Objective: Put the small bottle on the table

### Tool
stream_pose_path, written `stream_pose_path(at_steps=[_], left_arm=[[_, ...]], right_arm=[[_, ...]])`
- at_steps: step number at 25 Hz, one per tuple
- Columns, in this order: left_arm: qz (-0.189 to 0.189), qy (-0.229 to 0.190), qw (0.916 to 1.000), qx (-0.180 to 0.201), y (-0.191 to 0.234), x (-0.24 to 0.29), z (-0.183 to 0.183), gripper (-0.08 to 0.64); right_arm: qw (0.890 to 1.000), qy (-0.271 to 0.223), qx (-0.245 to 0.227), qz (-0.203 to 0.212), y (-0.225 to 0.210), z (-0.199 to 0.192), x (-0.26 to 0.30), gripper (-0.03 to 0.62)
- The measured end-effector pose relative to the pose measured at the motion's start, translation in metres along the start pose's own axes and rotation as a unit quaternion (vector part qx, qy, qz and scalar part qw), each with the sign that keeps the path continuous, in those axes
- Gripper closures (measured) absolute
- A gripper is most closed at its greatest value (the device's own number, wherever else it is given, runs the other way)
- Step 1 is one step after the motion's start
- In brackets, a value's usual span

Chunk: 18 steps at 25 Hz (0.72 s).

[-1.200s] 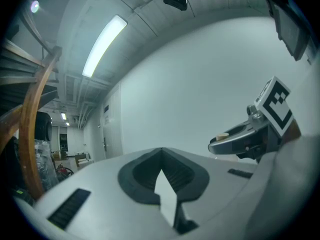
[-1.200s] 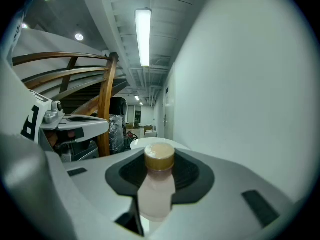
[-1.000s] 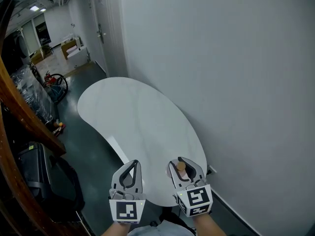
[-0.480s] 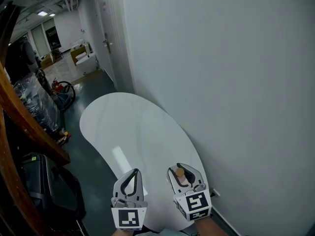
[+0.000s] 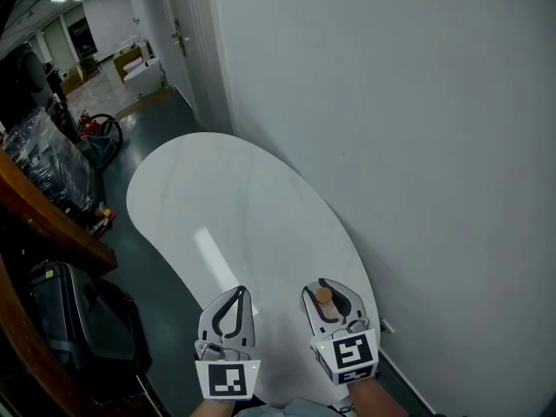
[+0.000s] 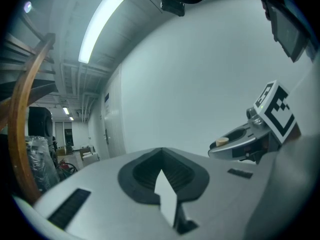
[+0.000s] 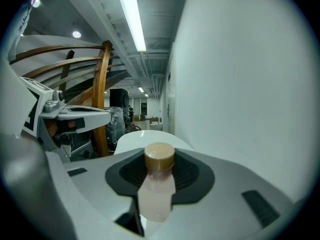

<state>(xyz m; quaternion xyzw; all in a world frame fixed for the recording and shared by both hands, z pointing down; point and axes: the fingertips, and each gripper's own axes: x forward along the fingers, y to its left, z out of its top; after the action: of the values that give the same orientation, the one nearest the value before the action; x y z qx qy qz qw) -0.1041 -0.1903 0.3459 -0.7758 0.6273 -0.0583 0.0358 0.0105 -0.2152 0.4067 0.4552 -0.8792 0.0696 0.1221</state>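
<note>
Bottle [image 7: 159, 184] sits clamped by its body between the jaws of our right hand-held gripper [image 5: 327, 287], cap up, seemingly over the near end of the white counter [image 5: 226, 207] beside the wall. We should lower it straight down and upright, let its base settle well inside the edge, and only then ease the jaws apart. It is small, with a pale pinkish, translucent body and a round tan cap. Our left hand-held gripper [image 5: 236, 294] is closed and empty.

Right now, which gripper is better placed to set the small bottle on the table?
Right. The right gripper holds the small bottle above the near end of the table; the left gripper is shut and empty.
</note>
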Motion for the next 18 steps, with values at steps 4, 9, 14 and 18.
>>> stream_pose_path(at_steps=[4,9,14,18], left_arm=[[-0.007,0.025,0.9993,-0.027,0.002,0.009,-0.017,0.560],[-0.065,0.036,0.9945,0.074,-0.004,0.021,-0.027,0.560],[-0.111,0.049,0.9810,0.151,-0.007,0.030,-0.038,0.560],[-0.086,0.082,0.9898,0.078,-0.001,0.031,-0.056,0.560]], right_arm=[[1.000,0.025,0.013,-0.011,-0.002,-0.021,0.008,0.477],[0.998,0.057,0.028,-0.021,-0.006,-0.047,0.013,0.477],[0.998,0.060,0.010,-0.022,-0.008,-0.064,0.022,0.477],[0.998,0.063,0.017,-0.021,-0.009,-0.075,0.027,0.477]])
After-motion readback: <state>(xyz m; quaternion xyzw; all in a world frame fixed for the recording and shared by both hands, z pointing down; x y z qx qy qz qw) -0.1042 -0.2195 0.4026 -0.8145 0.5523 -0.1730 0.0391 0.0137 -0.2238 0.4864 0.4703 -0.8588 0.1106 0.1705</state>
